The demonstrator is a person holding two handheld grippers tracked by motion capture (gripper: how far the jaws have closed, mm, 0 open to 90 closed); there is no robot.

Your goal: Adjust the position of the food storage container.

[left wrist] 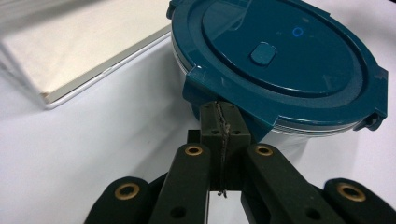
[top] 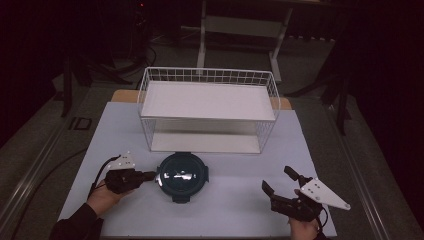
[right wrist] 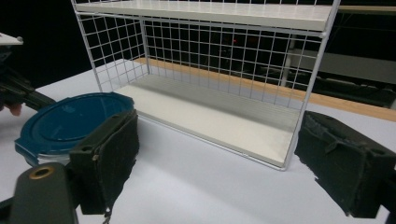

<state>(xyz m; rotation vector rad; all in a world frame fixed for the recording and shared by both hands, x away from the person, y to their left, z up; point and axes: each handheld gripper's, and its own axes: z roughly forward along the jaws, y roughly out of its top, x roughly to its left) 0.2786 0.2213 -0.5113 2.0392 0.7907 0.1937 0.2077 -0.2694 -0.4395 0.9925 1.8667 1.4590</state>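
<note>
A round container with a dark teal clip-on lid sits on the white table, just in front of the wire rack. My left gripper lies level at the container's left side. Its jaws are shut, pads pressed together with nothing between them. In the left gripper view the gripper's tips touch the underside of a lid latch on the container. My right gripper rests at the front right of the table, open and holding nothing. Seen from the right gripper, the container is at the left.
A white wire rack with two white shelves stands at the back middle of the table; its lower shelf lies ahead of the right gripper. Dark floor, cables and table legs surround the table.
</note>
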